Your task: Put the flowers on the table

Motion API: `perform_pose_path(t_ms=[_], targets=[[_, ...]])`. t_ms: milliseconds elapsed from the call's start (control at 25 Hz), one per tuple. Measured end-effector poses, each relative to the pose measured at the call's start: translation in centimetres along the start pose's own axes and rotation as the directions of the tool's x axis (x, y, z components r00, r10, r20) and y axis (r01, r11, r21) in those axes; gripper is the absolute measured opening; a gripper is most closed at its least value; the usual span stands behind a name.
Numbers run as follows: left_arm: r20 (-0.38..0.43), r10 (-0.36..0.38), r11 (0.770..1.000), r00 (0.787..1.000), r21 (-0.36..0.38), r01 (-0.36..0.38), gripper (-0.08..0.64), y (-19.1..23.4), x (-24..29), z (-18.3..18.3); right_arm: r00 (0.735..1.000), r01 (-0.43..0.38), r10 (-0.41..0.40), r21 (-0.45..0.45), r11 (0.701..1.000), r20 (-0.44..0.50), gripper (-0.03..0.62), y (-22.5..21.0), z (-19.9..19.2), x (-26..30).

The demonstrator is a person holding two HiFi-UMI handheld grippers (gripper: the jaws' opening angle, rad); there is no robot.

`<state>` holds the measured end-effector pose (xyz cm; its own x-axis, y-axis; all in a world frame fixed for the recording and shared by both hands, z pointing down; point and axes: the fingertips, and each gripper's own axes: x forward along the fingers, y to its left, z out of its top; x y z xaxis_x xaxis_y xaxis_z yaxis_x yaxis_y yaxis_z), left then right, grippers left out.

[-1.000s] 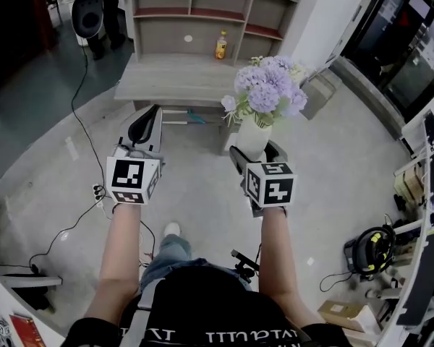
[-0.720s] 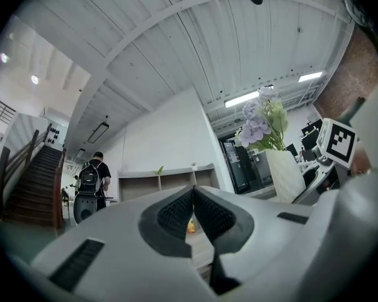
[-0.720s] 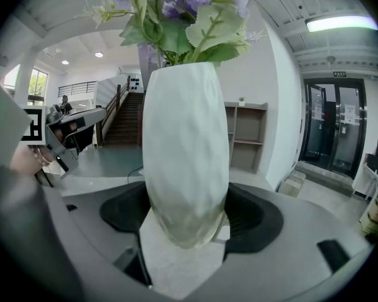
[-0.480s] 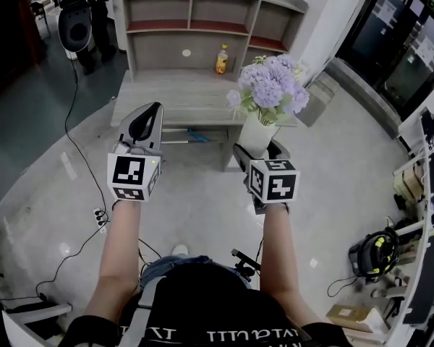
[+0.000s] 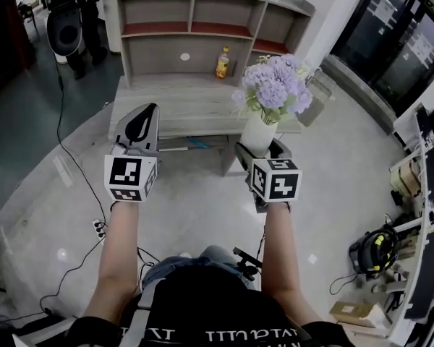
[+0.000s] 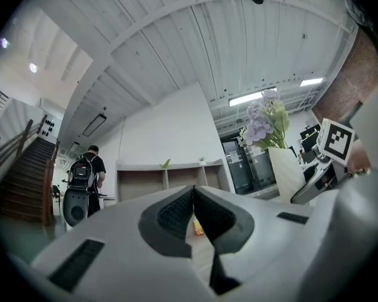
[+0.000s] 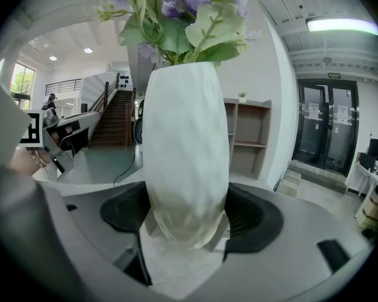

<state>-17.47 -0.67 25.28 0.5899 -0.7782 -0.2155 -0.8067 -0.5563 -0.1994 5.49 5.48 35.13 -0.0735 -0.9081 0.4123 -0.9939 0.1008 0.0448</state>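
Note:
A white vase [image 5: 257, 134] [image 7: 185, 162] of purple flowers [image 5: 273, 82] [image 7: 176, 5] stands upright between the jaws of my right gripper [image 5: 260, 149] [image 7: 184, 216], which is shut on the vase's lower body and carries it above the floor. The low grey wooden table [image 5: 177, 100] lies just ahead, its near edge under the vase. My left gripper [image 5: 145, 121] [image 6: 193, 216] is shut with nothing in it, level beside the right one, over the table's near edge. From the left gripper view the vase [image 6: 283, 168] shows at the right.
A grey shelf unit [image 5: 202, 20] stands behind the table, a yellow bottle [image 5: 221, 45] at its foot on the table's far side. A person with a backpack [image 6: 85, 168] stands at the far left. A cable [image 5: 65, 143] and a socket strip [image 5: 99, 228] lie on the floor.
Both grippers, and the vase in the right one, have come forward toward the table; the table and shelf now sit closer. Neither gripper's jaws have changed.

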Motion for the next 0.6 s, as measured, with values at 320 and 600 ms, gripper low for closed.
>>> perform_pose_path(t_ms=[320, 600], targets=[[-0.016, 0.003, 0.999, 1.0, -0.047, -0.004, 0.012, 0.2, -0.3, -1.1, 1.0, -0.003, 0.003, -0.006, 1.0, -0.021, 0.374, -0.1, -0.6, 0.7], [-0.027, 0.013, 0.998, 1.0, -0.056, -0.015, 0.012, 4.4, 3.6, -5.0, 1.0, -0.014, 0.014, -0.01, 1.0, -0.028, 0.374, 0.1, 0.5, 7.8]])
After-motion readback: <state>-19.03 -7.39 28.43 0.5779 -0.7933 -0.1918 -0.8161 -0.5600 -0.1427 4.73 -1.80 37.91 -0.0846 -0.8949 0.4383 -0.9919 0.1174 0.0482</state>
